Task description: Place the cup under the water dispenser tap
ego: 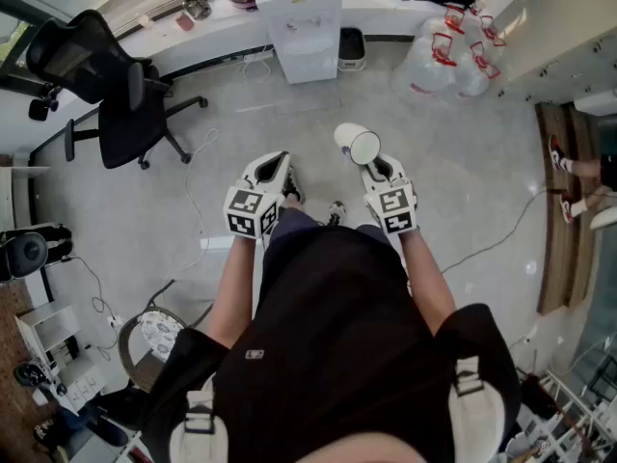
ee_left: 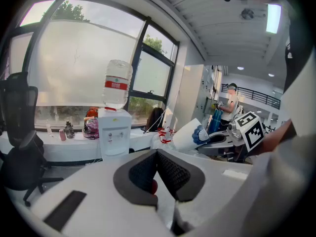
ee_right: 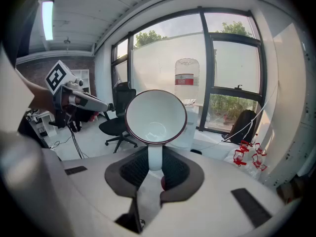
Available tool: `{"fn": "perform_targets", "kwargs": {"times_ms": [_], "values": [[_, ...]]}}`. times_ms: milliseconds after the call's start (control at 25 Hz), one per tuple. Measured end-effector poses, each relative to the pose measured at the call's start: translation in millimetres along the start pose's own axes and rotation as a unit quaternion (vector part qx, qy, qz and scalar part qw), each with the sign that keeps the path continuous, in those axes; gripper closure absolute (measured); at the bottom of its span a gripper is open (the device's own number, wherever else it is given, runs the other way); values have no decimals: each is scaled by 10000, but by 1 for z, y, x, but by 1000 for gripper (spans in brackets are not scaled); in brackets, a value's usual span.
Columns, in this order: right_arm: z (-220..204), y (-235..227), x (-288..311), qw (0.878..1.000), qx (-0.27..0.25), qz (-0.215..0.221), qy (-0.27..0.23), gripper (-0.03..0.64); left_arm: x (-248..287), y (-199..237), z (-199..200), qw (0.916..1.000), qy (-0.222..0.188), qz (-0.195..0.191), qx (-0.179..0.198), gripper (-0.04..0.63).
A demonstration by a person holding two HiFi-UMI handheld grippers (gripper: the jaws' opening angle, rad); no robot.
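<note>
My right gripper (ego: 372,166) is shut on the handle of a white cup (ego: 359,145), which lies on its side with its mouth facing back toward me. In the right gripper view the cup (ee_right: 155,117) fills the middle, its handle pinched between the jaws of that gripper (ee_right: 155,155). The white water dispenser (ego: 305,22) stands ahead by the window counter, a floor's width away from the cup. Its bottle (ee_right: 186,75) shows behind the cup. My left gripper (ego: 281,165) hangs level with the right one, its jaws (ee_left: 158,154) shut on nothing. From there I see the dispenser (ee_left: 114,132) and the cup (ee_left: 190,135).
A black office chair (ego: 116,95) stands at the left. A small black bin (ego: 352,48) sits right of the dispenser, with a heap of clear bags (ego: 448,51) beyond it. Cables trail over the floor. Another person's legs (ego: 578,172) show at the right edge.
</note>
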State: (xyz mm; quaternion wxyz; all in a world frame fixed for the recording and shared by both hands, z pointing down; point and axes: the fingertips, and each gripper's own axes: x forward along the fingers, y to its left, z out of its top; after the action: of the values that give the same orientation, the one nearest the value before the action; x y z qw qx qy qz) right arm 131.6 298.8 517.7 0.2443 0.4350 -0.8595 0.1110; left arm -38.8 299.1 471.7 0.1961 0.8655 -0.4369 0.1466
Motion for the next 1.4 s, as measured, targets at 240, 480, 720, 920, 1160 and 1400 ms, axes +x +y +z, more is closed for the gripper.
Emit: {"fn": "perform_targets", "kwargs": {"times_ms": [240, 480, 720, 920, 1160, 1400], "values": [[1, -5, -8, 9999, -61, 33, -82, 565, 2, -14, 1, 10000, -7, 12, 67, 601], [2, -6, -8, 9999, -39, 60, -119, 565, 3, -17, 3, 9999, -8, 24, 108, 601], [4, -4, -6, 9998, -55, 108, -177, 563, 2, -12, 2, 9999, 11, 59, 101, 601], [8, -4, 2, 9997, -91, 144, -192, 563, 2, -4, 2, 9999, 45, 83, 60, 601], [18, -3, 12, 9996, -96, 185, -197, 565, 6, 10, 4, 9999, 86, 83, 60, 601], [26, -7, 28, 9996, -77, 188, -175, 565, 16, 24, 11, 9999, 127, 21, 65, 601]]}}
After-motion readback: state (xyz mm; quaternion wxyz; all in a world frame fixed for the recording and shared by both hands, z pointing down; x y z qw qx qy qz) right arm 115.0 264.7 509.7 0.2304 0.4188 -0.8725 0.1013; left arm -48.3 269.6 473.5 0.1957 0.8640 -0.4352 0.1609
